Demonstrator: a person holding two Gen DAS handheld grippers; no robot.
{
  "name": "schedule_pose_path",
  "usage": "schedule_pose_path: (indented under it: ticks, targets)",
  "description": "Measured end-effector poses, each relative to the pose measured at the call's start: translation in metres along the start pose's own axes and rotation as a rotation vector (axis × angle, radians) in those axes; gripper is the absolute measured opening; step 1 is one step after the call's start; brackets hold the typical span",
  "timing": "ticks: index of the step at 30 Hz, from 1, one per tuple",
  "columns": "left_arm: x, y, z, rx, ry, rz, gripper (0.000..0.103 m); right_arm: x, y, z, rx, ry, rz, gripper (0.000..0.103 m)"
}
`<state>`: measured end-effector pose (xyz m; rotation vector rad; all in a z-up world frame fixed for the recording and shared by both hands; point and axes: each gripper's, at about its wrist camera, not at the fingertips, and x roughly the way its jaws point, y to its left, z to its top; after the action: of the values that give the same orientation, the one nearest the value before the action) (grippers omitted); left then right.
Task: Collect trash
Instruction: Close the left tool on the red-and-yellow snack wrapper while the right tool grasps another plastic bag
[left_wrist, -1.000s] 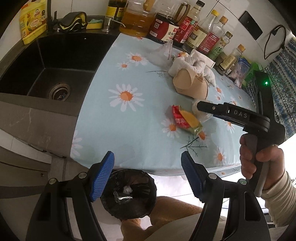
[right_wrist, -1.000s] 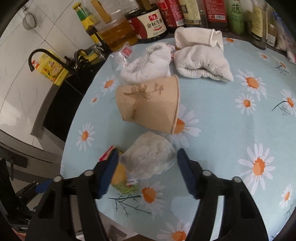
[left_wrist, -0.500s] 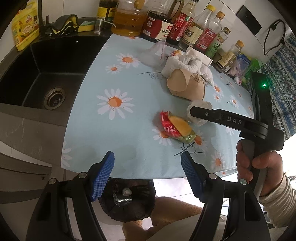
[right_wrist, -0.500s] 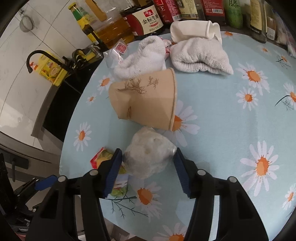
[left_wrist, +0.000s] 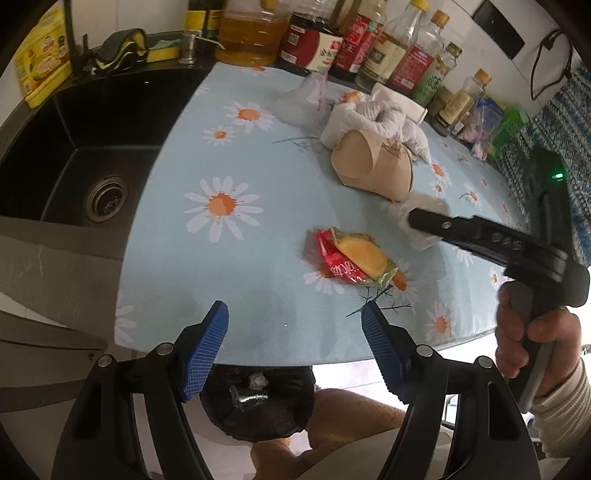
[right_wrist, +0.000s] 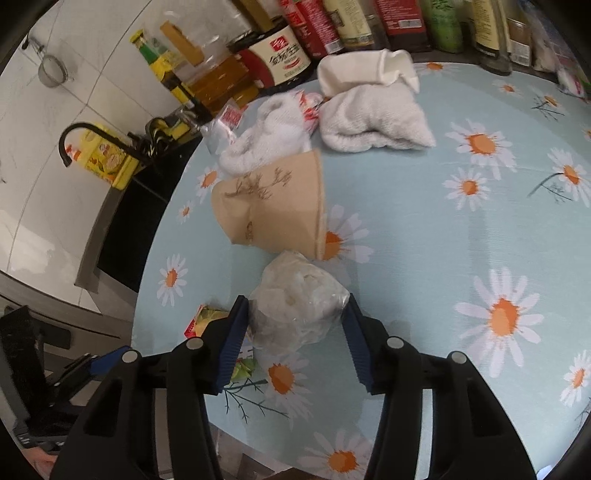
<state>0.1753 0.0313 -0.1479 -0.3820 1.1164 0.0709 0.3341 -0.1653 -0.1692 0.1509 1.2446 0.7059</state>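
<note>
Right wrist: right gripper (right_wrist: 293, 334) closing around crumpled plastic wad (right_wrist: 295, 310) on daisy tablecloth (right_wrist: 443, 240)

"金标生抽" on soy sauce jug (right_wrist: 281, 51)

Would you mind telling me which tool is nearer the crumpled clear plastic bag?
The right tool: its jaws have just been closing around the crumpled clear plastic bag. The left tool hangs empty over the table's near edge.

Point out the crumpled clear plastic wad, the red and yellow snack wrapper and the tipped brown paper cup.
Crumpled clear plastic wad (right_wrist: 295, 306): right wrist view, its bulging middle.
Red and yellow snack wrapper (left_wrist: 351, 260): left wrist view, centre of the pack.
Tipped brown paper cup (right_wrist: 273, 214): right wrist view, its side wall.
</note>
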Motion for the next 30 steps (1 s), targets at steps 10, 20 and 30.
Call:
schedule_pose_path:
  ticks: [10,20,30]
  targets:
    - [0.026,-0.034,0.017,0.091,0.036,-0.003,0.084,-0.04,-0.025,-0.007,0.055,-0.049,0.01,0.052]
    - [0.056,-0.05,0.03,0.122,0.08,0.015,0.084,-0.058,-0.046,-0.015,0.109,-0.081,0.001,0.052]
    - [0.069,-0.057,0.037,0.157,0.089,0.053,0.072,-0.062,-0.06,-0.02,0.138,-0.079,-0.003,0.052]
